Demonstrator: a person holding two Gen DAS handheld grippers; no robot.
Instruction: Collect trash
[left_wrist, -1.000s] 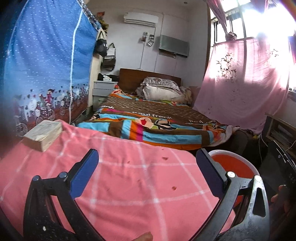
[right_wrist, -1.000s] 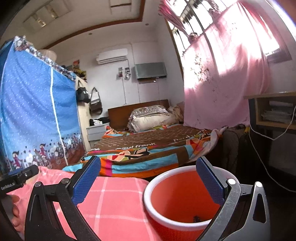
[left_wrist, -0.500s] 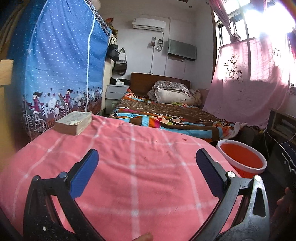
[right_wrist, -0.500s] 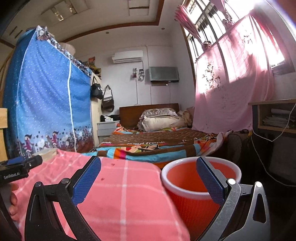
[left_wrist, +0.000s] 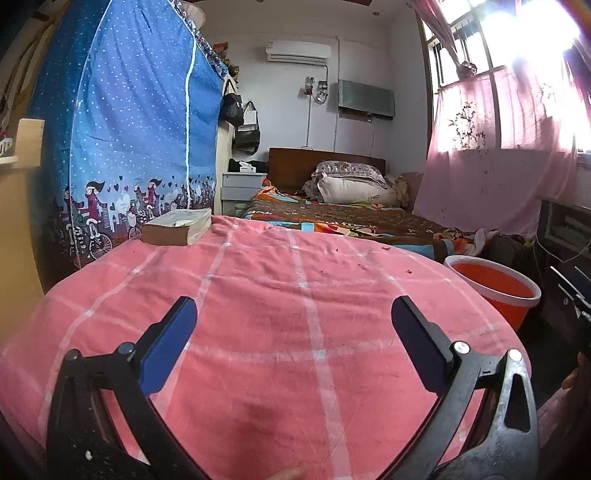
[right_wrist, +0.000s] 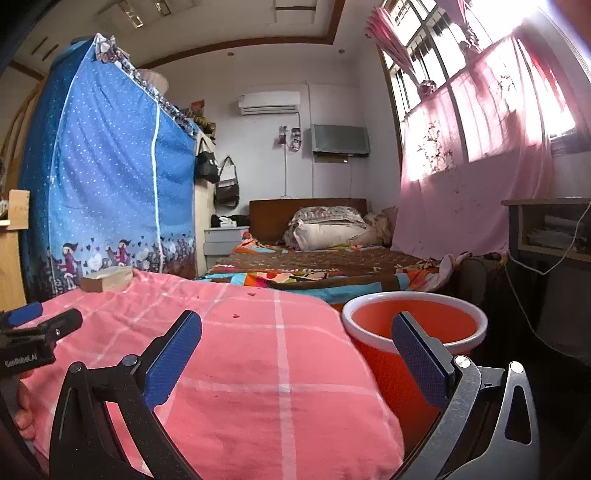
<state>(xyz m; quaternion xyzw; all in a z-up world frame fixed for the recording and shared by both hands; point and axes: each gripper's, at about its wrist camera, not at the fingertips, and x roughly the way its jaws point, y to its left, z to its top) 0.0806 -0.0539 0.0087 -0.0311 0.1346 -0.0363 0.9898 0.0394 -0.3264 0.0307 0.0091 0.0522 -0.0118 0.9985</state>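
Scanning for scraps: both handheld grippers hang over the pink checked cotton bedspread (left_wrist: 280, 332) with nothing in either one, so by my reading the step in hand is picking out the next bit of trash.
Left gripper (left_wrist: 293, 334): its blue-padded jaws are spread wide, empty, poised above the near middle of the bedspread.
Right gripper (right_wrist: 295, 343): spread just as wide, empty; one pad shows over the bedspread's right edge, the other in front of the bucket.
Trash: small dark red crumbs (left_wrist: 386, 248) are scattered on the far right part of the bedspread, well beyond both sets of jaws; in the right wrist view one more speck (right_wrist: 235, 315) lies just past the jaws.
Bin: a round orange plastic bucket with a white rim (right_wrist: 413, 325) stands on the floor just beside the bedspread's right edge, mouth open; what is inside cannot be seen from here.
Not trash, I judge: a thick old paperback book (left_wrist: 177, 227) lies flat at the bedspread's far left corner.
Next move, as I judge it: reach forward to one crumb, set the pads on either side of it and pinch low against the cloth; the bits are tiny, so the cloth may get caught too.
After that: carry it to the bucket beside the bedspread.
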